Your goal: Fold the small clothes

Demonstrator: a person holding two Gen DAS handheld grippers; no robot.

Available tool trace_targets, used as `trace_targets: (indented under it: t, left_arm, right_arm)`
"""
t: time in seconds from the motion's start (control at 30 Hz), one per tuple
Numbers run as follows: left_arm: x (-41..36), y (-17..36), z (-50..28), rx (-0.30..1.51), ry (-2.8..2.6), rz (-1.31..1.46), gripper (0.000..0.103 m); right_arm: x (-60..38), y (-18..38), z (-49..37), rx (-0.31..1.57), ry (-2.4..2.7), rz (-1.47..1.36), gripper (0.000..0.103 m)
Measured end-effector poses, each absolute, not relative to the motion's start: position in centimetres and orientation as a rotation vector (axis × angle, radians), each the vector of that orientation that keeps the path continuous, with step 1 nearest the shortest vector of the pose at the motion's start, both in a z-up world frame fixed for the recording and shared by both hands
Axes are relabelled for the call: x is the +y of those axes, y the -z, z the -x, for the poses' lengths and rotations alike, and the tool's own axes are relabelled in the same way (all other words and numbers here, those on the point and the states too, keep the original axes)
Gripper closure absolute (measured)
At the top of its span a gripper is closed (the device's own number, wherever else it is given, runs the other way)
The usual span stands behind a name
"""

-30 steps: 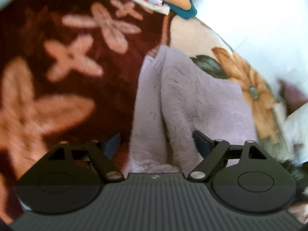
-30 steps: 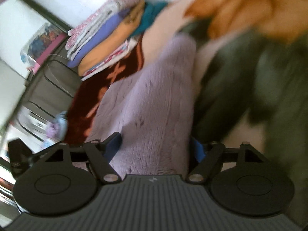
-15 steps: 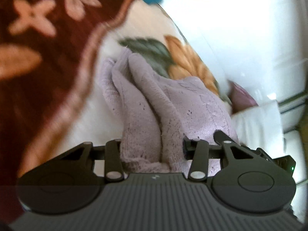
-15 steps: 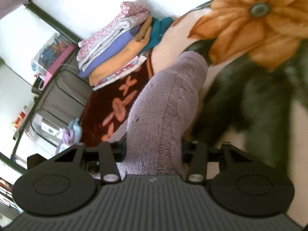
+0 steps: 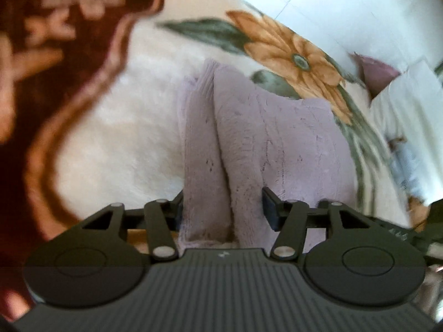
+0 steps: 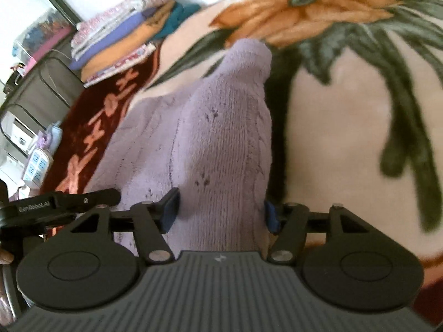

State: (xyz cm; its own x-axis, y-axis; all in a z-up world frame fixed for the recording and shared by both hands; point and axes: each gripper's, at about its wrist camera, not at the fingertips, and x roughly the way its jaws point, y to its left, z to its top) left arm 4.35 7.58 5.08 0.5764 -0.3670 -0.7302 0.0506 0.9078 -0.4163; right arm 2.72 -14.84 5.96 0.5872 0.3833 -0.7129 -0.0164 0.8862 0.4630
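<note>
Lilac knit garment (image 5: pixel 265 138), the piece being folded, lies on a plush floral blanket (image 5: pixel 119 144), and in the left wrist view it is doubled into two thick ridges that run up from the left claw (image 5: pixel 223 207). It reads as soft, light and floppy: it should sag wherever it is not held, and its fuzzy pile should give the pads good purchase with little risk of slipping or damage. The left claw's jaws are opening with the fabric bundled between them; the left pad is against the cloth, the right pad (image 5: pixel 270 207) appears to sit on top of the knit rather than pinching it, so the hold looks loose. A firm pinch through both layers near the folded edge looks like the best hold.

In the right wrist view the same garment (image 6: pixel 221 127) shows a ribbed and cabled knit with small eyelet holes, rolled into a rounded hump whose far end rests near an orange flower printed on the blanket (image 6: pixel 346 127). The right claw (image 6: pixel 220 213) straddles the near end, jaws opening, cloth filling the gap and touching both pads. A stack of folded clothes (image 6: pixel 121 41) sits at the blanket's far corner. The left claw's black body (image 6: pixel 63 202) is just beside, at the garment's other side.
</note>
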Motion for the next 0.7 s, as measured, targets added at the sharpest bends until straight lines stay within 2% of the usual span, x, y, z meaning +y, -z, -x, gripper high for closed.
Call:
trace_targets:
  t: [0.17, 0.23, 0.3, 0.37, 0.53, 0.7]
  left_arm:
    - [6.8, -7.5, -3.2, 0.817, 0.223, 0.241, 0.048]
    - [6.2, -7.8, -3.4, 0.788, 0.232, 0.218, 0.048]
    - [5.6, -7.5, -3.5, 0.779, 0.225, 0.187, 0.048]
    - [5.0, -6.6, -3.7, 0.790, 0.178, 0.121, 0.049]
    - [6.7, -4.4, -4.9, 0.806, 0.114, 0.152, 0.046]
    - [6.3, -5.0, -4.9, 0.806, 0.107, 0.123, 0.047]
  right_arm:
    - [-14.5, -9.0, 0.0, 0.781, -0.217, -0.333, 0.038]
    - [-14.2, -10.0, 0.9, 0.708, -0.199, -0.273, 0.042]
    - [-13.7, -10.7, 1.1, 0.657, -0.199, -0.201, 0.064]
    - [-13.0, -10.3, 0.5, 0.685, -0.213, -0.163, 0.072]
    - [-11.0, -7.3, -1.2, 0.747, -0.197, -0.142, 0.072]
    - [-9.8, -7.4, -1.4, 0.736, -0.163, -0.116, 0.071]
